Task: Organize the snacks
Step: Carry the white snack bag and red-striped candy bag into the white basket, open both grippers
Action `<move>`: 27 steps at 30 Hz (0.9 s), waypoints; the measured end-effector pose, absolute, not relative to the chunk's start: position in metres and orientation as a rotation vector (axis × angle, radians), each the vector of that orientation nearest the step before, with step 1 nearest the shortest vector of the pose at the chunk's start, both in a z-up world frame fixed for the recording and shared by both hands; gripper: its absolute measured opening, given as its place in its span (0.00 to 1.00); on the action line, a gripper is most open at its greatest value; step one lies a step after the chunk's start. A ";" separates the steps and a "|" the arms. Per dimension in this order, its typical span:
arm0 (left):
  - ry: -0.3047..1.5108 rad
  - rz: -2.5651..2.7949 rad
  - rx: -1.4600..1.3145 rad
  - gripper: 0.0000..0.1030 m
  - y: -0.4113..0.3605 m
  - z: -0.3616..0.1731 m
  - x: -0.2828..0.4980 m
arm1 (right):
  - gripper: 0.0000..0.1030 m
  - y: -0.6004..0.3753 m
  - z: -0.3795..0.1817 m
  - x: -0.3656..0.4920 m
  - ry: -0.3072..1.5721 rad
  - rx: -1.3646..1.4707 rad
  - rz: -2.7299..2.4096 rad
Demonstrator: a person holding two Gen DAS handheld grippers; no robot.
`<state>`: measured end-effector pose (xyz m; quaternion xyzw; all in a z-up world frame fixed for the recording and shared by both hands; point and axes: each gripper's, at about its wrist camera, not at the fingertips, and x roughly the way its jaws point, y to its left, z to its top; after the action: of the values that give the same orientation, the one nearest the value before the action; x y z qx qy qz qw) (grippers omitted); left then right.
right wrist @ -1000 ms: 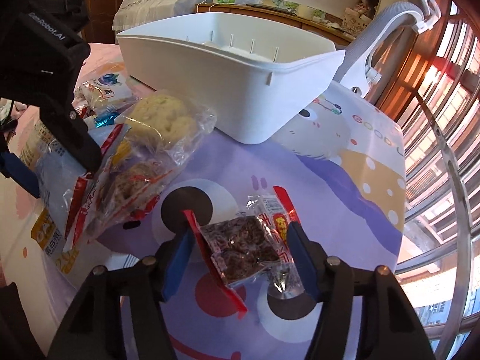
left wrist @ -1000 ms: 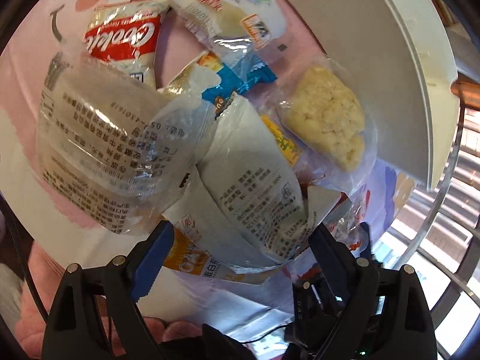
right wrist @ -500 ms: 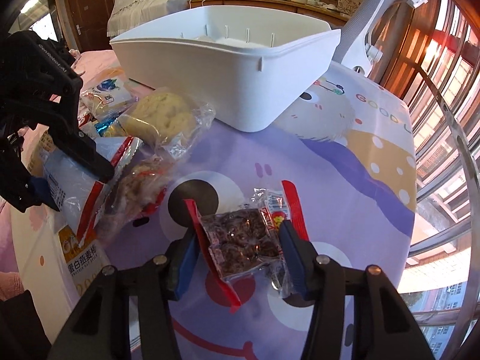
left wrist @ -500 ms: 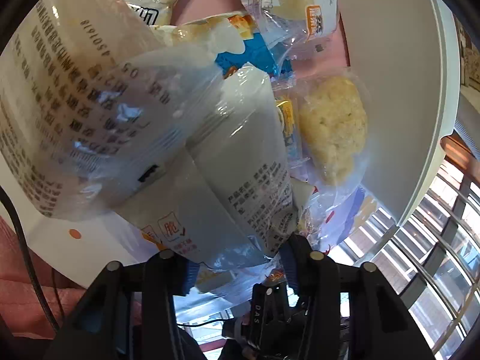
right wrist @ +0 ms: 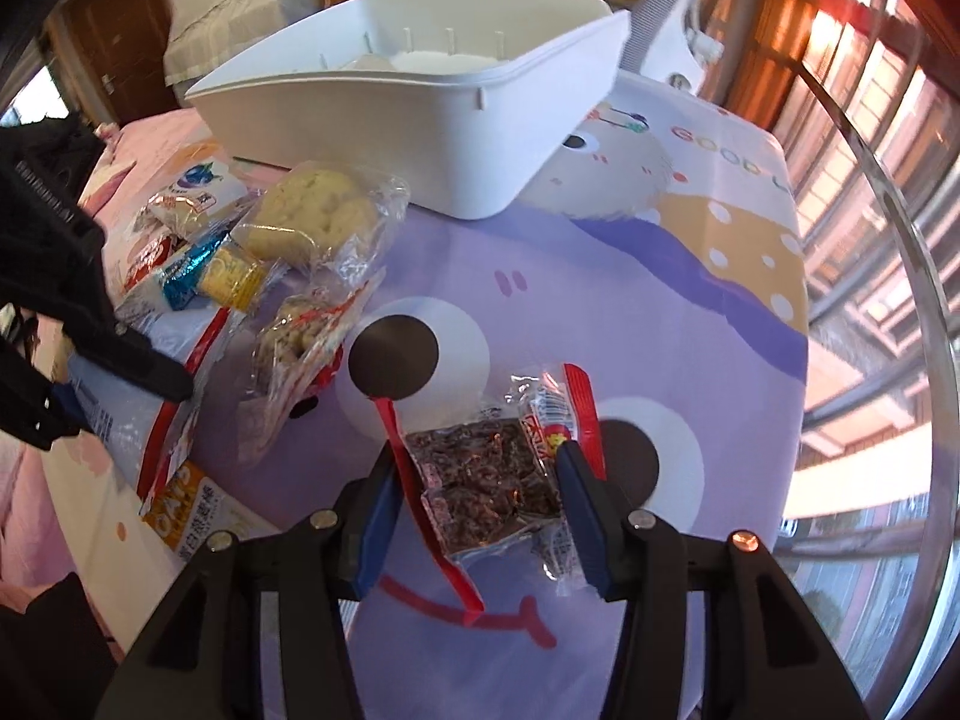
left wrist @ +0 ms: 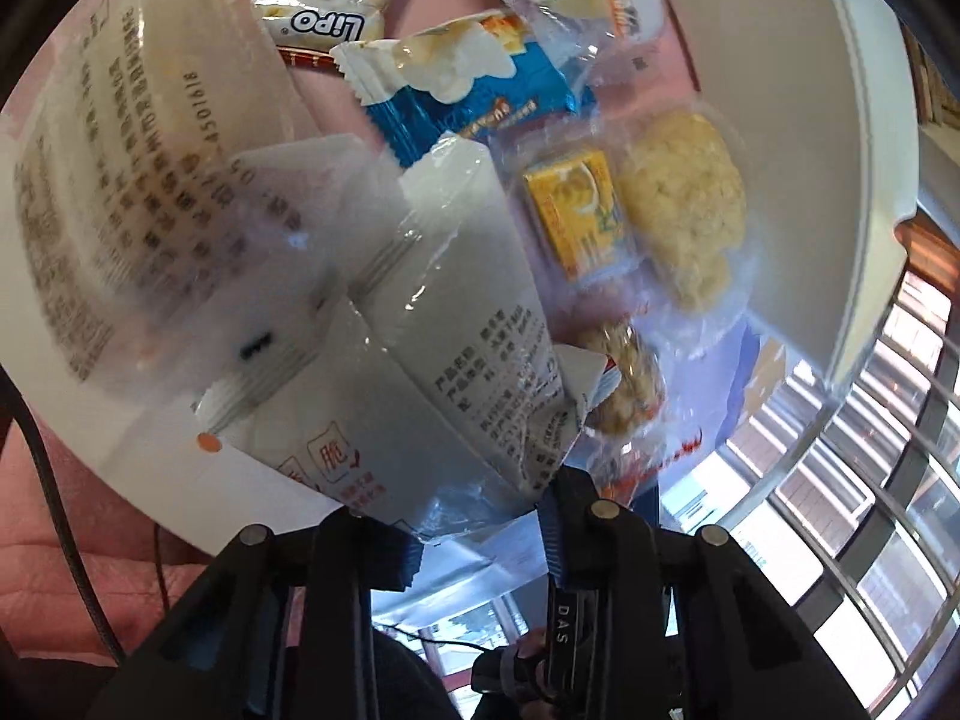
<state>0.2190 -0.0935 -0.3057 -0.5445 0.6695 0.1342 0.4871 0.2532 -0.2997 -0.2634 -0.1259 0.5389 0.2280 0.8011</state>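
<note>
Crinkled clear plastic fills both views as a person sorts snacks on a cartoon-print desk [right wrist: 690,276]: the left tongs [left wrist: 480,534] are closed on the lower edge of a white printed packet [left wrist: 456,324], while the right tongs [right wrist: 480,504] stand apart, their blue-padded fingers [right wrist: 579,510] straddling a clear red-trimmed packet of dark snack [right wrist: 486,480] that lies flat on the cloth, not yet pinched. The destination appears to be the white bin [right wrist: 420,114], which sits at the far side of the desk with its rim open upward. For the right side, the sound move is probably to press the tips down to the cloth and close across the filled middle of the packet rather than its loose red seal strip, which would likely slip or fold. The left packet overlaps a larger clear wrapper [left wrist: 150,192] and lies close beside a blue biscuit packet [left wrist: 474,96] and a bagged pale cake [left wrist: 684,210], so a straight, slow lift seems wise to avoid dragging neighbours along. Open purple cloth lies between the dark-snack packet and the bin, giving the right tongs a free path. The desk's far-right edge drops away toward the window rail [right wrist: 888,240], and the left-hand pile sits near the pale front edge, where a nudged packet could slide off.
</note>
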 end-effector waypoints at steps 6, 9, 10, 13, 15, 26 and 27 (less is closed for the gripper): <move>1.619 0.250 -1.204 0.28 -0.089 -0.272 0.219 | 0.49 -0.310 -0.255 0.242 1.183 -0.189 0.434; 1.604 0.209 -1.128 0.28 -0.087 -0.250 0.222 | 0.48 -0.313 -0.250 0.236 1.179 -0.166 0.416; 1.602 0.196 -1.102 0.28 -0.084 -0.243 0.221 | 0.48 -0.314 -0.248 0.234 1.177 -0.161 0.410; 1.606 0.145 -1.015 0.28 -0.079 -0.219 0.220 | 0.48 -0.317 -0.239 0.229 1.164 -0.136 0.393; 1.612 0.119 -0.964 0.28 -0.076 -0.206 0.221 | 0.48 -0.317 -0.231 0.227 1.148 -0.124 0.383; 1.601 -0.005 -0.649 0.28 -0.071 -0.128 0.247 | 0.48 -0.313 -0.179 0.233 1.036 -0.077 0.327; 1.596 -0.012 -0.629 0.28 -0.070 -0.124 0.252 | 0.48 -0.312 -0.174 0.235 1.025 -0.074 0.326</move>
<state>0.2516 -0.0701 -0.1235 -0.2774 0.7036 -0.0054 0.6542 0.2347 -0.3119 -0.1737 -0.0352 0.4879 0.1550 0.8583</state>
